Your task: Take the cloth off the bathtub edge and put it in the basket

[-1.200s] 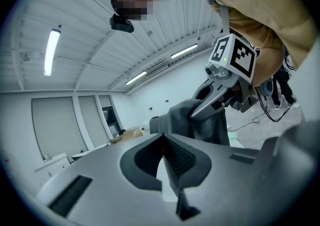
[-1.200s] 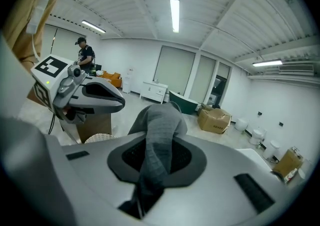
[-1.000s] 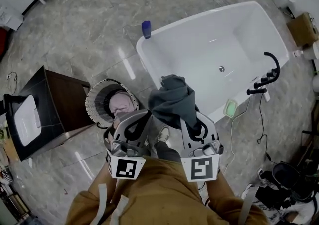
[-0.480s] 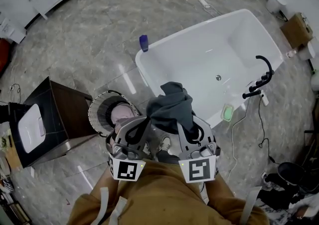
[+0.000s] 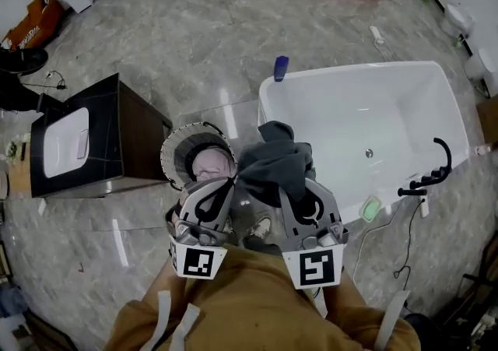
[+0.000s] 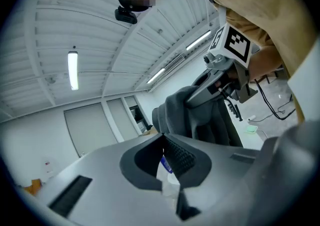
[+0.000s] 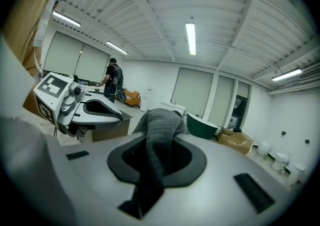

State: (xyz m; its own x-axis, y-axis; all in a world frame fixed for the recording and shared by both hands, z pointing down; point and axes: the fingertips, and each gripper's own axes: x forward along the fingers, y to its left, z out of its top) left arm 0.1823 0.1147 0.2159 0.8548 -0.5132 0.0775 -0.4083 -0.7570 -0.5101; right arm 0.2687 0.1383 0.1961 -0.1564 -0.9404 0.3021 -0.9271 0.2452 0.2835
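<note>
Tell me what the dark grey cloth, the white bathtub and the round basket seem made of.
Dark grey cloth: soft ribbed knit fabric, matt; it folds and drapes.
White bathtub: glossy hard shell, likely acrylic or enamel; light glints off it.
Round basket: perhaps woven, pale rim; too small to tell.

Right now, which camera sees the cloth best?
The head view: the whole cloth, bunched at the right gripper. The right gripper view shows a strip between its jaws; the left gripper view shows it draped, side-on.

I see a dark grey cloth point(image 5: 274, 169); white bathtub point(image 5: 350, 100); pale basket point(image 5: 166, 151), pink inside; grey marbled floor point(image 5: 194, 30).
</note>
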